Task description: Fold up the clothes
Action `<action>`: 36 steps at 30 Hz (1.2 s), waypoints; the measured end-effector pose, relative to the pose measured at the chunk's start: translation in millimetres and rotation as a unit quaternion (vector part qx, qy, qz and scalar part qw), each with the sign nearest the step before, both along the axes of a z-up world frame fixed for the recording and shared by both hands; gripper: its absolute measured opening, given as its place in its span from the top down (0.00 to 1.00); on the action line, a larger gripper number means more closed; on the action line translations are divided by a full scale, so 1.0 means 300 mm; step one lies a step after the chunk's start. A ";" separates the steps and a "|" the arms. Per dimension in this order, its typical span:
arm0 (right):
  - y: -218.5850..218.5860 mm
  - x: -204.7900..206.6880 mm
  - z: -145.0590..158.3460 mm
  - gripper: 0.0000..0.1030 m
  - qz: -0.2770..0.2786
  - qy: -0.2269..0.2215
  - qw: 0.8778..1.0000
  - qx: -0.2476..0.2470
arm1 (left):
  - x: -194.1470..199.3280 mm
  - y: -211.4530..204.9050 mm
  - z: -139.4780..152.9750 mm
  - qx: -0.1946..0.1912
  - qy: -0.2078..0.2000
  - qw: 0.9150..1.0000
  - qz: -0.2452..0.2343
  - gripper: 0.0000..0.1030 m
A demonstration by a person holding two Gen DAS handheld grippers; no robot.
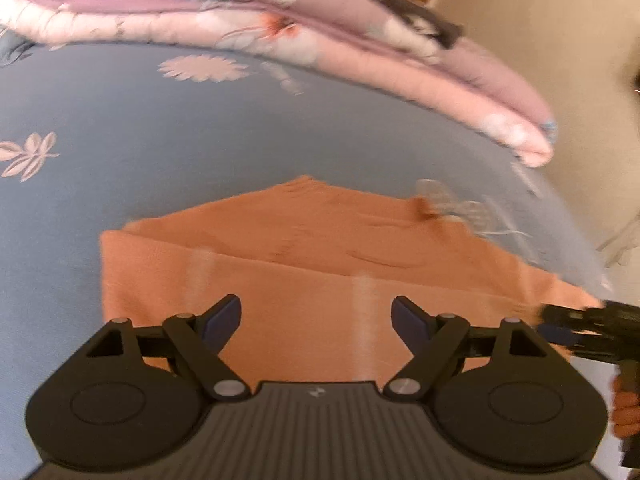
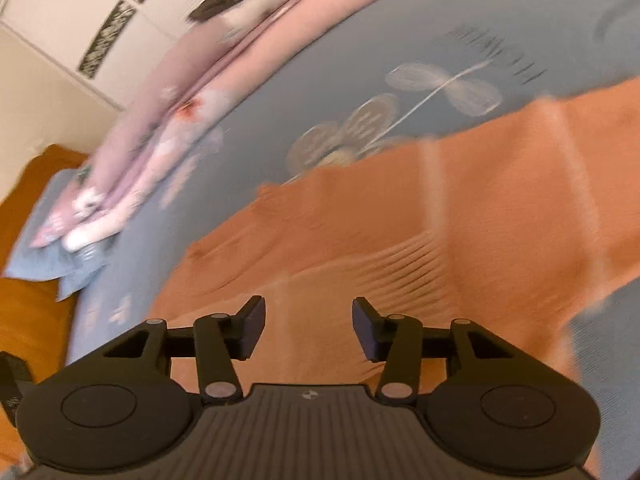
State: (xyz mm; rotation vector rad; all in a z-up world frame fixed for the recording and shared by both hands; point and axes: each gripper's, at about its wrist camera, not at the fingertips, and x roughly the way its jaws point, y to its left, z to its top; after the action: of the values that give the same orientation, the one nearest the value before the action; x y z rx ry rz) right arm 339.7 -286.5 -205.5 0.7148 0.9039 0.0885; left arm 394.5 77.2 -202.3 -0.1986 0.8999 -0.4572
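An orange knitted garment (image 1: 320, 248) with pale stripes lies folded flat on a blue flowered bed sheet (image 1: 160, 120). My left gripper (image 1: 316, 308) hovers over its near part, jaws wide open with nothing between them. At the right edge of the left wrist view, the right gripper (image 1: 580, 332) reaches the garment's right corner, held by a hand (image 1: 624, 412). In the right wrist view the same garment (image 2: 440, 208) spreads ahead and to the right. My right gripper (image 2: 308, 308) stands open above its ribbed part, and its pads touch no cloth.
A folded pink floral quilt (image 1: 280, 20) lies along the far side of the bed (image 2: 180, 112), with a dark item on top. The sheet (image 2: 320, 92) hangs over the bed's edge at the left, above a wooden floor (image 2: 24, 300). Cream walls stand behind.
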 end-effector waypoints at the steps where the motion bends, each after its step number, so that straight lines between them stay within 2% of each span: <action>1: 0.022 0.000 -0.013 0.47 0.010 0.006 1.000 -0.001 | -0.027 -0.012 0.004 -0.003 -0.005 1.000 -0.011 0.20; 4: 0.042 -0.003 -0.050 0.47 0.016 0.028 0.999 -0.016 | -0.105 -0.035 -0.005 0.000 -0.012 0.999 -0.038 0.20; 6: 0.011 -0.017 -0.059 0.47 -0.001 0.026 1.000 0.008 | -0.138 -0.041 -0.039 0.014 0.000 0.999 -0.043 0.19; 10: -0.011 -0.022 -0.047 0.47 -0.003 0.034 0.999 0.013 | -0.150 -0.010 -0.128 -0.012 0.037 0.999 -0.013 0.19; 13: 0.013 -0.004 -0.030 0.46 0.010 0.041 0.999 -0.006 | -0.159 0.000 -0.071 -0.011 0.010 1.000 -0.011 0.18; 16: 0.030 -0.008 -0.016 0.43 0.009 0.043 0.999 -0.011 | -0.176 0.048 -0.023 -0.007 -0.024 1.000 0.016 0.18; 19: 0.036 -0.028 -0.011 0.43 0.004 0.043 0.999 -0.008 | -0.166 0.121 -0.049 -0.013 -0.007 0.998 0.059 0.18; 21: 0.040 -0.036 -0.013 0.43 -0.001 0.045 0.999 -0.002 | -0.162 0.159 -0.089 0.001 0.011 0.997 0.081 0.19; 23: 0.043 -0.044 -0.016 0.43 -0.005 0.048 0.999 0.002 | -0.165 0.159 -0.111 0.023 0.002 0.998 0.065 0.20; 27: 0.056 -0.062 0.005 0.43 -0.001 0.045 0.999 0.004 | -0.168 0.135 -0.064 0.044 -0.010 0.998 0.050 0.20; 29: 0.063 -0.072 0.022 0.42 -0.001 0.040 0.999 0.008 | -0.174 0.143 -0.031 0.016 -0.020 0.999 0.048 0.20; 31: 0.073 -0.077 0.034 0.42 0.003 0.039 0.999 0.012 | -0.171 0.147 -0.028 0.004 -0.017 0.999 0.046 0.18; 34: 0.089 -0.078 0.056 0.42 0.009 0.032 0.999 0.014 | -0.197 0.146 -0.035 0.047 -0.018 0.998 0.044 0.18; 36: 0.099 -0.078 0.072 0.42 0.014 0.025 1.000 0.003 | -0.234 0.152 -0.033 0.107 -0.040 0.991 0.066 0.18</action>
State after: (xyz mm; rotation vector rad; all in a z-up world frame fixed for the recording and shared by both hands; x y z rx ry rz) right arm 316.4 -256.8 -183.8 0.7130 0.9619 0.0992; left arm 324.4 122.7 -212.4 -0.0431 0.8441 -0.2429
